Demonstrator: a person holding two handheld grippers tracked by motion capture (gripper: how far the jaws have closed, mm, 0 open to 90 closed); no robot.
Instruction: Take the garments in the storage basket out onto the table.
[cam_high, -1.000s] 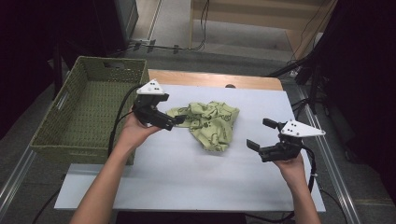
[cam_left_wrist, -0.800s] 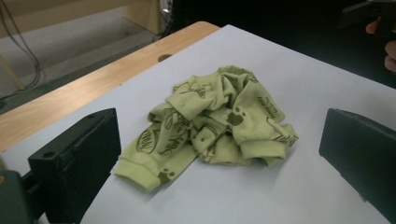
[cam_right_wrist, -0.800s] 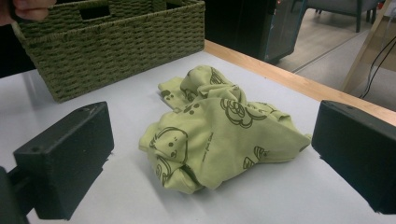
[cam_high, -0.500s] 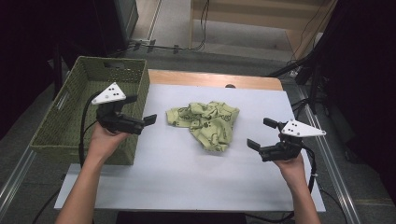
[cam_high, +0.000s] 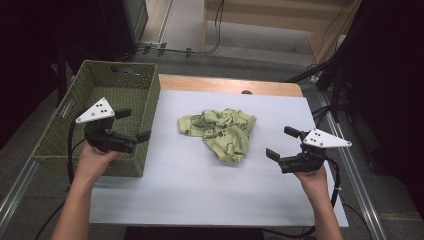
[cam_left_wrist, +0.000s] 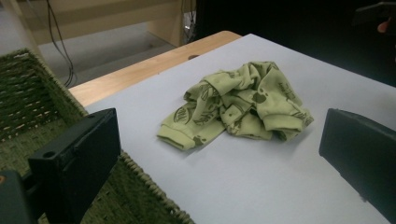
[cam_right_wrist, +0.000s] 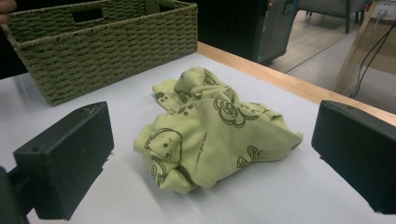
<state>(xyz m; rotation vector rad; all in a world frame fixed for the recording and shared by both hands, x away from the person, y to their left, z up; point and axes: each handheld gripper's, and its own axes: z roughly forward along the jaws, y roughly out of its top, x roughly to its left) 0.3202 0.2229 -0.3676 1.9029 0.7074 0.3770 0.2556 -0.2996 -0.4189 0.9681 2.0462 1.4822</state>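
While the white table (cam_high: 200, 190) is carrying everything, the woven green basket (cam_high: 120, 90) is standing at its left edge with nothing showing inside. Lying crumpled near the middle of the table, well apart from the basket, is the light green printed garment (cam_high: 222, 132). I am judging that the work is only beginning: the garment is not gripped and is waiting to be picked up. The left tongs (cam_high: 131, 127) are hovering wide open over the basket wall, holding nothing. The right tongs (cam_high: 282, 144) are also gaping wide, empty, near the garment.
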